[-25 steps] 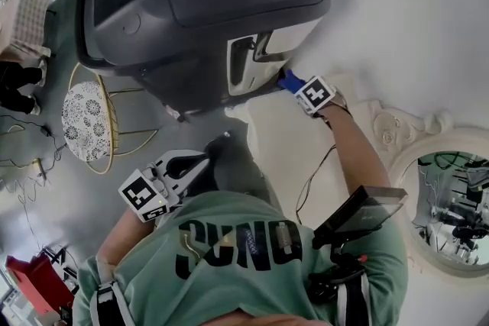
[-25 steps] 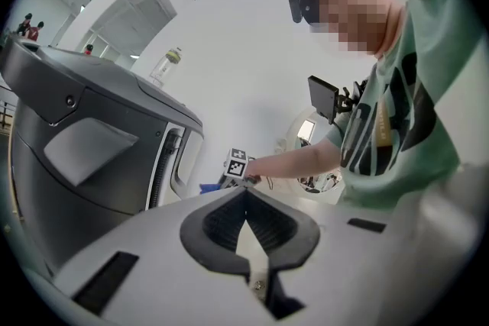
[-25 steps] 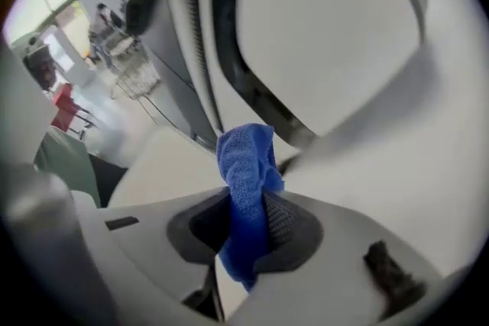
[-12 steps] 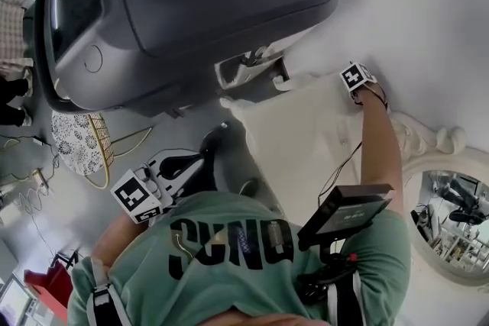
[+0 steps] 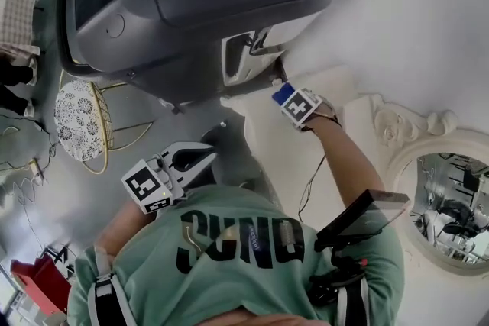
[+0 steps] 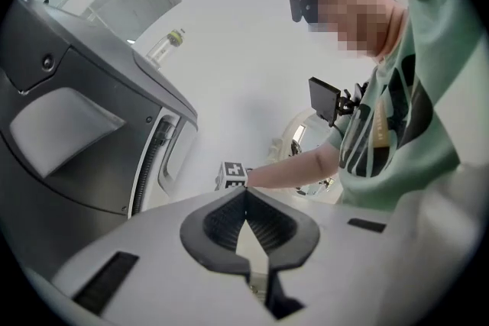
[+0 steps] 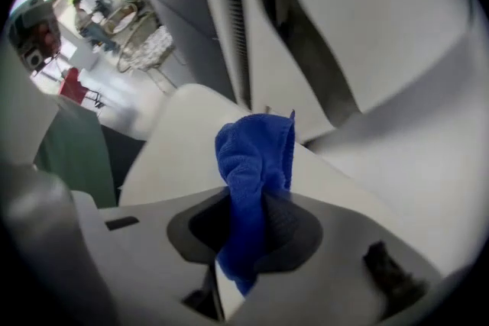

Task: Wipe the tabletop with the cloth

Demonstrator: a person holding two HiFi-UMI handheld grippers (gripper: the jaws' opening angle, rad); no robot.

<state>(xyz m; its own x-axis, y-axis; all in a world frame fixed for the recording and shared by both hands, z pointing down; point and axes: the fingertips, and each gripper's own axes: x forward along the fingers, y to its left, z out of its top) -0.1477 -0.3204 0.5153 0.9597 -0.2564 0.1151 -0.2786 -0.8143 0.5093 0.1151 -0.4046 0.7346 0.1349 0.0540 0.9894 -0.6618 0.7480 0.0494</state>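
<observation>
My right gripper (image 5: 287, 97) is shut on a bunched blue cloth (image 5: 283, 93) and holds it against the cream tabletop (image 5: 279, 145), right beside the base of a big dark grey machine. In the right gripper view the cloth (image 7: 257, 153) sticks out from between the pads of that gripper (image 7: 256, 229) over the pale tabletop (image 7: 179, 145). My left gripper (image 5: 205, 156) hangs off the table's left edge, close to the person's green shirt. Its jaws (image 6: 244, 198) meet at the tips with nothing between them.
The dark grey machine (image 5: 191, 4) fills the top of the head view, with a clear bottle (image 6: 164, 46) lying beyond it. An ornate round mirror (image 5: 447, 202) lies at the right. On the floor at left are a patterned gold-framed stool (image 5: 80, 118) and a red object (image 5: 34, 286).
The right gripper swept right across the tabletop with the cloth, then came back left to the foot of the grey machine. The left gripper has barely moved.
</observation>
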